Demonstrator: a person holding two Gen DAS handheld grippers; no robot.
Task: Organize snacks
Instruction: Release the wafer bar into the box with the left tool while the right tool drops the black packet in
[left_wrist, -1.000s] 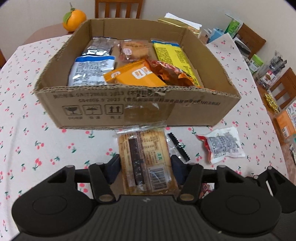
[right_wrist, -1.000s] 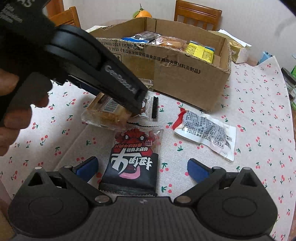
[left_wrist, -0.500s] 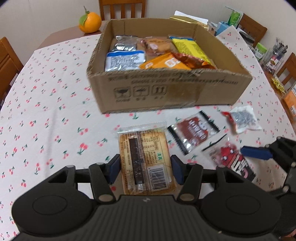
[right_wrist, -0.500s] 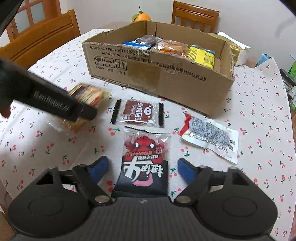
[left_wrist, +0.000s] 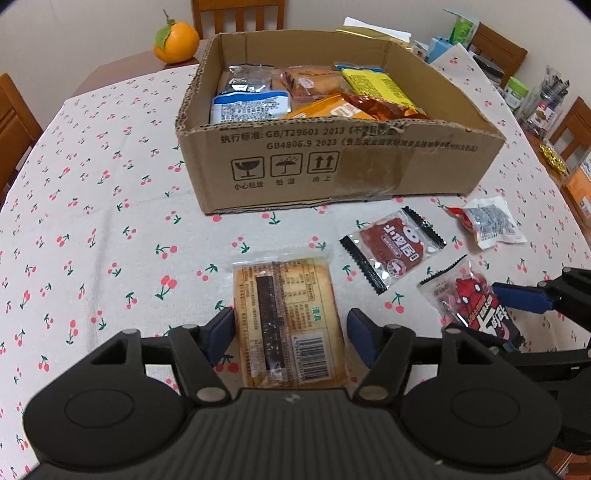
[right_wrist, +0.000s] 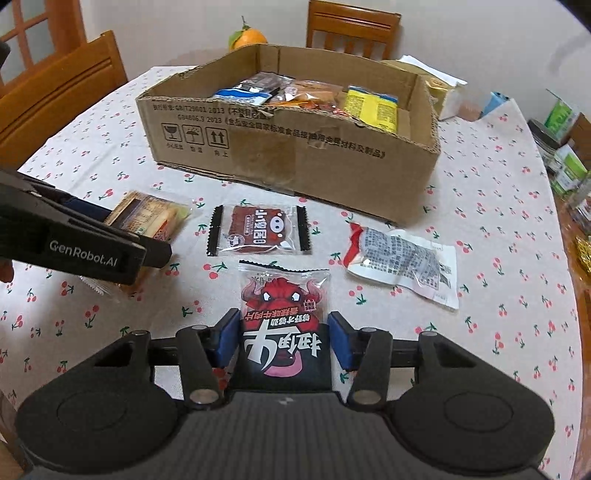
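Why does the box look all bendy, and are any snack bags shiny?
Left wrist view: the fisheye lens bows the cardboard box and darkens the corners. Right wrist view: same curving, and room light glints on the clear wrapper of the bull-face snack packet. Both views look sharp, not blurry.

"GenRobot.AI" on left claw (right_wrist: 122, 236); "GB4806.9 2023" and "GB/T29601 2013" on cardboard box (left_wrist: 332, 162).

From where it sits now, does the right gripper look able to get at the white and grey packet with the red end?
Probably yes. The right gripper straddles the red bull packet, jaws not closed on it. The white packet lies flat on the tablecloth ahead to its right, nothing between.
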